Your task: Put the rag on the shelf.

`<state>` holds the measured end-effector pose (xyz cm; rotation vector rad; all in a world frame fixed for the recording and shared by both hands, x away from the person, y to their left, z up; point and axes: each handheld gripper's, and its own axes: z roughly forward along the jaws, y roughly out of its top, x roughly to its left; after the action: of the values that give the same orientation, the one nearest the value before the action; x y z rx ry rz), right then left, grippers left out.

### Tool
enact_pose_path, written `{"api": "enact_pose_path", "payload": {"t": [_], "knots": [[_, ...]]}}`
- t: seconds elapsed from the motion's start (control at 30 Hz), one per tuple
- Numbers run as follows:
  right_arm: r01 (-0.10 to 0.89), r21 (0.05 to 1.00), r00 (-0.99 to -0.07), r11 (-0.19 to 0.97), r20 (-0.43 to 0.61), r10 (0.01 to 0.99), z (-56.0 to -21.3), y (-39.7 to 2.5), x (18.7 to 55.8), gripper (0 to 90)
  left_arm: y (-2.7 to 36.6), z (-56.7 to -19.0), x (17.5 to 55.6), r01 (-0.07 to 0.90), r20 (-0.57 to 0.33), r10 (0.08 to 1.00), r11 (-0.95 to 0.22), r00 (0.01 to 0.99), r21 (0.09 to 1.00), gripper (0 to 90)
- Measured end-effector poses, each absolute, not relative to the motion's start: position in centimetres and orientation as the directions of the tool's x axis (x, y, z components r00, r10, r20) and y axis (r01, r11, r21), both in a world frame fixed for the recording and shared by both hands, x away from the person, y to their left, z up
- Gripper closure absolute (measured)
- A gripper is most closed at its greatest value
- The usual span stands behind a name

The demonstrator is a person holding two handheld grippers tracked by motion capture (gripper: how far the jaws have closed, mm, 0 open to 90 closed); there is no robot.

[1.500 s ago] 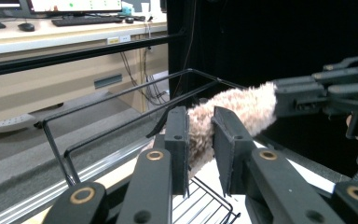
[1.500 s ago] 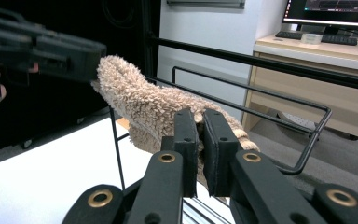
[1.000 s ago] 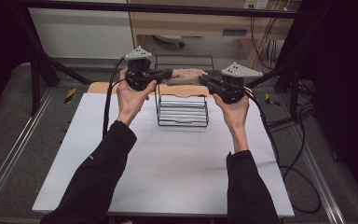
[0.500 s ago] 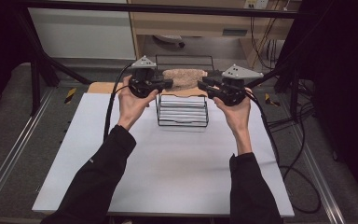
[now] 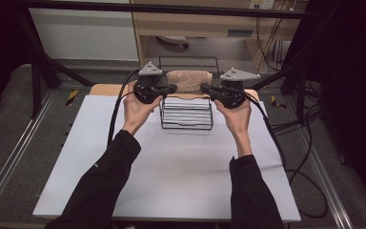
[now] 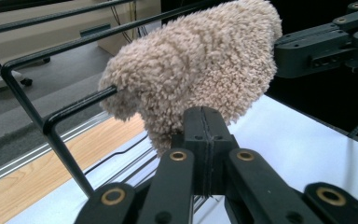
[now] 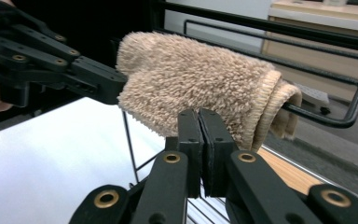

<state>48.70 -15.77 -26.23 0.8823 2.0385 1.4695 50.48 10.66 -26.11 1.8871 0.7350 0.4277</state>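
A fuzzy beige sock (image 5: pixel 189 80) lies draped over the top back bar of a black wire rack (image 5: pixel 187 117) at the far middle of the white table (image 5: pixel 171 171). My left gripper (image 5: pixel 172 88) is shut with its tips at the sock's left end, and the sock's (image 6: pixel 200 70) lower edge meets the jaw tips of my left gripper (image 6: pixel 204 116). Opposite it, my right gripper (image 5: pixel 204 88) is shut at the sock's right, cuffed end (image 7: pixel 196 88), jaw tips of my right gripper (image 7: pixel 199 116) pressed into the pile. Both grippers face each other across the rack.
The rack's bar (image 6: pixel 23 112) runs left past the sock. A wooden strip (image 5: pixel 102 89) borders the table's far edge. Cables (image 5: pixel 286 157) trail off the right side. Dark frame posts stand at the left and right.
Both grippers have carried the sock away from the person and slightly up, from in front of the rack onto its back top bar. The hands have spread a little apart.
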Motion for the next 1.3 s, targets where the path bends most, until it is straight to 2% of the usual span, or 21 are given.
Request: {"api": "enact_pose_path", "payload": {"t": [0.37,0.6,1.0,1.3], "knots": [[0.250,0.943,-0.646,0.218,-0.005,0.763,-26.6,-15.4,49.5,86.9,10.5,-26.5,50.8,0.296,-0.031,0.675,-0.282,0.737,0.913,88.8],[0.229,0.955,-0.664,0.190,0.010,0.747,-25.9,-16.0,48.6,81.8,11.0,-25.8,50.0,0.281,-0.022,0.671,-0.280,0.741,0.918,82.5],[0.229,0.957,-0.666,0.179,0.020,0.746,-25.1,-17.3,47.1,66.0,13.0,-25.9,48.6,0.299,-0.031,0.677,-0.283,0.735,0.911,62.0],[0.266,0.954,-0.656,0.138,0.074,0.751,-25.7,-18.6,46.2,42.3,15.5,-27.4,47.3,0.344,-0.045,0.698,-0.294,0.714,0.892,39.2]]}}
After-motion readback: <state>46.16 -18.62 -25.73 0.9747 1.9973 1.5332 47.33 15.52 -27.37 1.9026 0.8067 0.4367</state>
